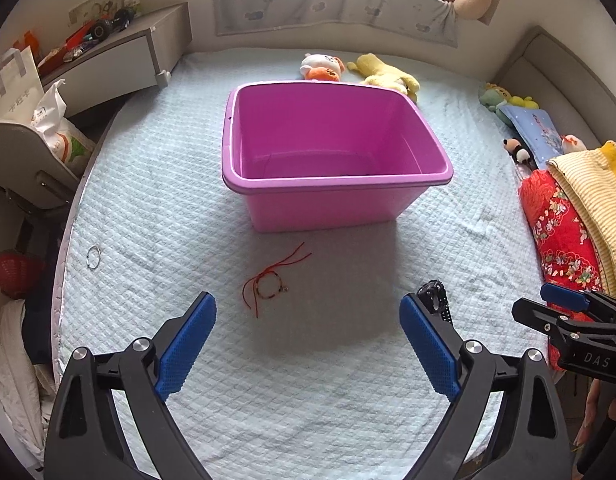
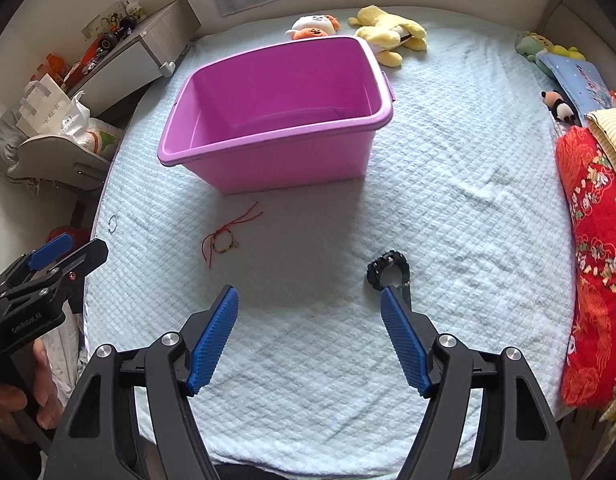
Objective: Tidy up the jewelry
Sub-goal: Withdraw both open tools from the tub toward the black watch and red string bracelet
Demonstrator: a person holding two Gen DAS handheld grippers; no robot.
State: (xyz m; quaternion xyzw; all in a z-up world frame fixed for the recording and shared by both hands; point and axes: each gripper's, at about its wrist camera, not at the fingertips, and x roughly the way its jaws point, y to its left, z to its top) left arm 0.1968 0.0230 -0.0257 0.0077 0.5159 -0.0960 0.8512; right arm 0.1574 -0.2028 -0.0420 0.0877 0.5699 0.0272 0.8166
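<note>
Two grippers hung over a bed covered with a pale blue quilt [image 1: 308, 380], and both pointed down at it. The left gripper [image 1: 308, 312] had its blue pads [image 1: 186, 344] spread wide, with nothing between them. The right gripper [image 2: 310, 300] was also spread apart and held nothing. In the left wrist view, the right gripper showed at the right edge, and in the right wrist view, the left gripper showed at the left edge with a hand [image 2: 16, 400] around its handle. A big pink tub [image 1: 328, 200] sat on the quilt, farther up the bed than the grippers. Its inside looked bare, though the near wall hid part of the floor. Three pieces of jewelry lay on the quilt outside the tub. A red string bracelet [image 1: 268, 286] with small beads lay in front of the tub, near the left gripper's left pad but not touching it. A black bracelet [image 2: 388, 268] lay by the tip of the right gripper's right pad; I could not tell if they touched. A thin silver ring [image 1: 93, 257] lay far off by the left edge of the bed. Some soft toys [image 1: 360, 72] lay behind the tub. A red flowered blanket [image 2: 596, 260] was piled at the right side of the bed.
</note>
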